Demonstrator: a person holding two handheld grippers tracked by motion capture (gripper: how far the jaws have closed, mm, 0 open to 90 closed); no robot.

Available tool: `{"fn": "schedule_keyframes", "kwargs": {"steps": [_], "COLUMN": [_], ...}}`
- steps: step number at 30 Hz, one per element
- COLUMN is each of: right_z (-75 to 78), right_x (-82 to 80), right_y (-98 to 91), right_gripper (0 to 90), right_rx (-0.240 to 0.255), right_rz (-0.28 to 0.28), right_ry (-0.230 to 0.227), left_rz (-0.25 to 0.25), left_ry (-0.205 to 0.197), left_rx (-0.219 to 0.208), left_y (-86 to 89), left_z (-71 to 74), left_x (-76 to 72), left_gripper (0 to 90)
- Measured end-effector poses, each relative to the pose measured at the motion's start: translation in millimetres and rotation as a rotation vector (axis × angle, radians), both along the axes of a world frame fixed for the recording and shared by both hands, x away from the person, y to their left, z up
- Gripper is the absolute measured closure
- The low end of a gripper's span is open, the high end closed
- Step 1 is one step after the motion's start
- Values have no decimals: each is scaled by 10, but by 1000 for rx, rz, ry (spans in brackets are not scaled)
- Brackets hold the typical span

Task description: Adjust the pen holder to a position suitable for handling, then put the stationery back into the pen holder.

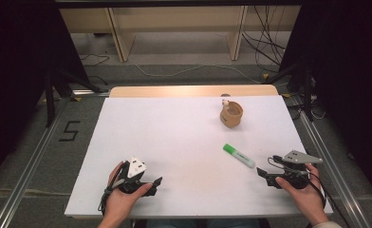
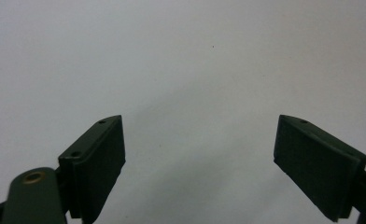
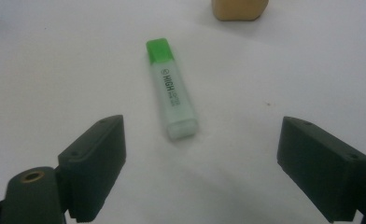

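Nothing is done yet, by the look of it: on the white desk point(image 1: 174, 142) the right hand-held gripper point(image 1: 264, 175) rests spread and empty, aimed at the green highlighter point(image 3: 172, 88) lying just ahead, still to be picked up.

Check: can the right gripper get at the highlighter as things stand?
Probably yes. The right gripper is open and pointed at the highlighter, which lies flat on the white table just ahead, with bare surface between them. The cup stands well beyond.
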State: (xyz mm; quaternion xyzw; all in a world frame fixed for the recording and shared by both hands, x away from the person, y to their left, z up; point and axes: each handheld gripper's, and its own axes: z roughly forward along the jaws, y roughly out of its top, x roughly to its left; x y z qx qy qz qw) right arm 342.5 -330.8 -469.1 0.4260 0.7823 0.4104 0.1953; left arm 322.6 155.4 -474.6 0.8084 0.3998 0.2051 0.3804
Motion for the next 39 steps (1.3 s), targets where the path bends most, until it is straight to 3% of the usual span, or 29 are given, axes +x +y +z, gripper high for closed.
{"fn": "schedule_keyframes", "kwargs": {"steps": [21, 31, 35, 39], "right_z": [21, 81, 54, 35], "right_x": [62, 181, 273, 376], "right_y": [28, 86, 139, 113], "right_gripper": [179, 541, 681, 845], "right_rx": [-3, -46, -92, -76], "right_rz": [-8, -2, 1, 7], "right_ry": [-6, -6, -33, -2], "left_rz": [13, 25, 31, 34], "left_ry": [1, 5, 6, 5], "left_rx": [1, -9, -5, -6], "left_y": [28, 8, 6, 4], "left_z": [-9, -1, -2, -7], "left_x": [1, 9, 7, 18], "left_gripper": [165, 169, 169, 171]}}
